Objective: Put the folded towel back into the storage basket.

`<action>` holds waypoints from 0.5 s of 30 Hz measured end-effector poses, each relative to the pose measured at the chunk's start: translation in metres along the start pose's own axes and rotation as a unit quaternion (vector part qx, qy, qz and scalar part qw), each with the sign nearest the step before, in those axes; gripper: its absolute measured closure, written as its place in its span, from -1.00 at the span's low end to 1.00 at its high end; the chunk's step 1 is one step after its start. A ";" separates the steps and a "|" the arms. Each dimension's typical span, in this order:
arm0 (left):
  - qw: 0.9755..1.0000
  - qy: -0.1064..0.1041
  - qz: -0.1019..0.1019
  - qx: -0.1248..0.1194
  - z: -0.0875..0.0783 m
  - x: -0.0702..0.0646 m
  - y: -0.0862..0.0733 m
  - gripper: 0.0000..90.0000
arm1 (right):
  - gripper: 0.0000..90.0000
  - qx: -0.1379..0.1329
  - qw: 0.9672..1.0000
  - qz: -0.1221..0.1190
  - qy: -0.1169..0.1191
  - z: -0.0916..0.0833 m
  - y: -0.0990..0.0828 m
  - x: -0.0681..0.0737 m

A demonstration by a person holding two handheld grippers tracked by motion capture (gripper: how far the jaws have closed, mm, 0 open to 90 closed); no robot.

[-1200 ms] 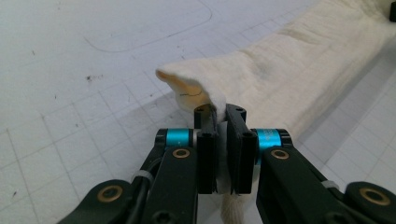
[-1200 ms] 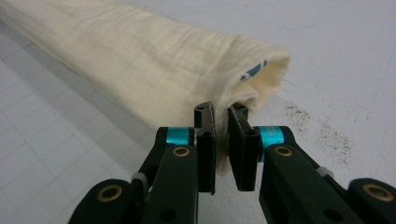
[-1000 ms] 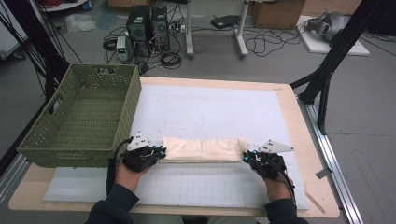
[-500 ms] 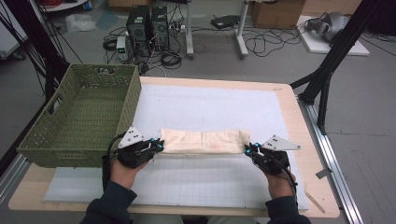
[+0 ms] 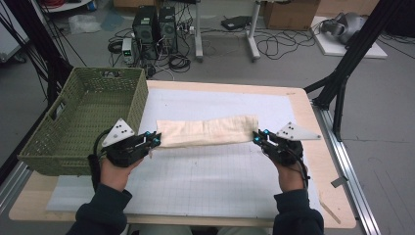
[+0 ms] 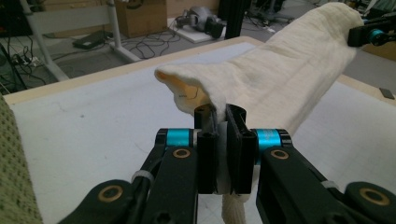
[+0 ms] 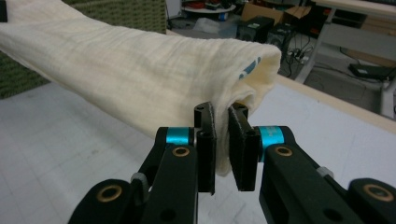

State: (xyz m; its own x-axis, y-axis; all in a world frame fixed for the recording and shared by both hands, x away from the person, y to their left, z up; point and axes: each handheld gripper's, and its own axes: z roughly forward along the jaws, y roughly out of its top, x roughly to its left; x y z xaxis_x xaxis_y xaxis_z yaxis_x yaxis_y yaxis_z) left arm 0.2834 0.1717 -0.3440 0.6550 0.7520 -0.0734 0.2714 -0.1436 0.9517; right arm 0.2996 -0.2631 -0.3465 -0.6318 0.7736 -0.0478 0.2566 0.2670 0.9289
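A cream folded cloth point(image 5: 208, 130) hangs stretched between both grippers above the white gridded mat point(image 5: 210, 171). My left gripper point(image 5: 155, 139) is shut on the cloth's left end; in the left gripper view the fabric point(image 6: 280, 70) is pinched between the black jaws and runs off toward the other gripper point(image 6: 369, 35). My right gripper point(image 5: 256, 137) is shut on the right end; in the right gripper view the cloth point(image 7: 140, 70) bunches between the jaws, with a small blue mark near its folded edge. Both hands hold the cloth roughly level.
A green woven basket point(image 5: 85, 122) stands on the table's left side, close to my left gripper. The wooden table edge point(image 5: 333, 196) frames the mat. Beyond the table lie computer towers point(image 5: 154, 24), cables and a black frame leg point(image 5: 342, 78).
Both grippers have risen with the cloth, lifting it off the mat, and it now hangs taut between them. The jaws stayed shut on it.
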 end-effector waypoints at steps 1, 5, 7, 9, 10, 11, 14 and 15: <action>1.000 0.002 0.001 -0.002 -0.003 0.001 0.002 0.85 | 0.84 -0.003 1.000 -0.002 0.000 0.002 0.004 0.000; 1.000 0.012 -0.001 -0.007 -0.012 0.007 0.007 0.85 | 0.84 -0.013 1.000 -0.007 0.006 0.012 0.019 0.001; 1.000 0.018 0.000 -0.007 -0.017 0.010 0.009 0.85 | 0.84 -0.019 1.000 -0.009 0.009 0.018 0.026 0.002; 1.000 0.023 0.000 -0.009 -0.021 0.013 0.010 0.85 | 0.84 -0.025 1.000 -0.010 0.012 0.024 0.032 0.002; 1.000 0.026 0.001 -0.009 -0.024 0.014 0.011 0.85 | 0.84 -0.026 1.000 -0.011 0.014 0.027 0.035 0.003; 1.000 0.028 0.002 -0.011 -0.027 0.015 0.012 0.85 | 0.84 -0.027 0.999 -0.013 0.016 0.031 0.038 0.003; 0.999 0.036 0.006 -0.014 -0.034 0.018 0.015 0.85 | 0.84 -0.024 0.999 -0.017 0.016 0.043 0.046 0.005; 0.999 0.039 0.006 -0.016 -0.037 0.019 0.016 0.85 | 0.84 -0.024 0.999 -0.021 0.016 0.047 0.049 0.006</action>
State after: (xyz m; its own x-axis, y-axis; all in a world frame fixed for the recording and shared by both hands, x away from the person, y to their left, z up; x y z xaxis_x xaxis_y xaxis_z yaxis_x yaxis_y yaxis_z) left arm 0.2746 0.2074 -0.3189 0.6011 0.7982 -0.0395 0.2397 -0.1329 0.9617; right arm 0.3432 -0.2186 -0.3190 -0.6648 0.7432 -0.0750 0.1953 0.2698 0.9429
